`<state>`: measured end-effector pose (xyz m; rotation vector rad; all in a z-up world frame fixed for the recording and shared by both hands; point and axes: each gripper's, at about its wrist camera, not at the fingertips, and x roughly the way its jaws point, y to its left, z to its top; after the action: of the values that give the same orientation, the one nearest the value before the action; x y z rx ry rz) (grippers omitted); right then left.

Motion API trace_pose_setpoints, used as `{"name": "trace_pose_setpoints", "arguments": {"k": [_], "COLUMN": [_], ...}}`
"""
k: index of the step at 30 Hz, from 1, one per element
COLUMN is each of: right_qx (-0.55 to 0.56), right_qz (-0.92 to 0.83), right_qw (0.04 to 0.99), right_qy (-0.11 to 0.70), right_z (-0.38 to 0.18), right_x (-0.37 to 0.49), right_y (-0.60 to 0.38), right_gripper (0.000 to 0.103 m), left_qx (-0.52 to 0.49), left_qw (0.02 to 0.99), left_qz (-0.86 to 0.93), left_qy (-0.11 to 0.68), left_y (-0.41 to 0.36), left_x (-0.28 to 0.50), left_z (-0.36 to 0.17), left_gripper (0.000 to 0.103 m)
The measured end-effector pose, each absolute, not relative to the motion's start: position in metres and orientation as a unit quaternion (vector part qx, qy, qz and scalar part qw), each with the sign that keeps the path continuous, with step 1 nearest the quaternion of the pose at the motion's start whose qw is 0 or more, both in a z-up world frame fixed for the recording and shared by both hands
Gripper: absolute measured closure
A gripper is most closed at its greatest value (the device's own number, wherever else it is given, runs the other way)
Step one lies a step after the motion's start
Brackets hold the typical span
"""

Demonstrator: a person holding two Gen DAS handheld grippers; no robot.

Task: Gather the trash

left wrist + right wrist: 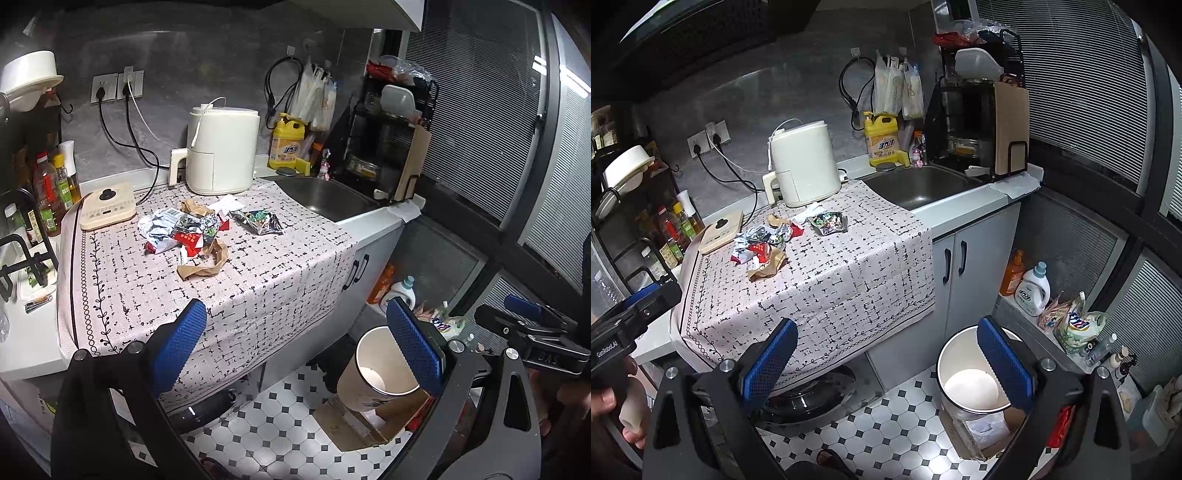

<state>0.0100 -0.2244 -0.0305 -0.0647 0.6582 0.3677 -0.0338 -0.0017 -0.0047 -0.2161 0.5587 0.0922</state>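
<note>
A pile of crumpled wrappers (184, 229) (761, 240) lies mid-counter on the patterned cloth (258, 288). Torn brown paper (205, 264) (768, 267) sits at its near side, and a foil snack bag (258, 219) (829, 222) at its right. A white bin (351, 384) (947, 365) stands on a cardboard box (347, 424) on the floor, below the counter's right corner. My left gripper (295, 310) hangs open in front of the counter edge, holding nothing. My right gripper (886, 326) is also open, its right finger over the bin's mouth.
A cream air fryer (221, 151), a flat cooker (107, 206) and a sink (325, 195) share the counter. Sauce bottles (51, 188) stand at the left and a dish rack (391, 140) at the right. Detergent bottles (1032, 290) line the floor by the cabinet (960, 280).
</note>
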Motion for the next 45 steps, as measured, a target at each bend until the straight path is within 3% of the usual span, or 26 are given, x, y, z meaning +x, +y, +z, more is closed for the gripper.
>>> {"name": "trace_pose_setpoints", "arguments": {"k": [31,45], "right_qx": [-0.037,-0.045], "right_qz": [0.179,0.198], "right_qw": [0.924,0.912], "right_qy": [0.336,0.356], "right_z": [-0.034,-0.046], "right_x": [0.025,0.066], "right_y": [-0.214,-0.158], "right_gripper": [0.008,0.008], "left_qx": [-0.121,-0.154], "left_qw": [0.949,0.939], "left_qz": [0.047,0.063], "left_qy": [0.288,0.299], "left_y": [0.003,0.056], "left_x": [-0.027,-0.002], "left_z": [-0.011,-0.020], "left_gripper": [0.006,0.006]}}
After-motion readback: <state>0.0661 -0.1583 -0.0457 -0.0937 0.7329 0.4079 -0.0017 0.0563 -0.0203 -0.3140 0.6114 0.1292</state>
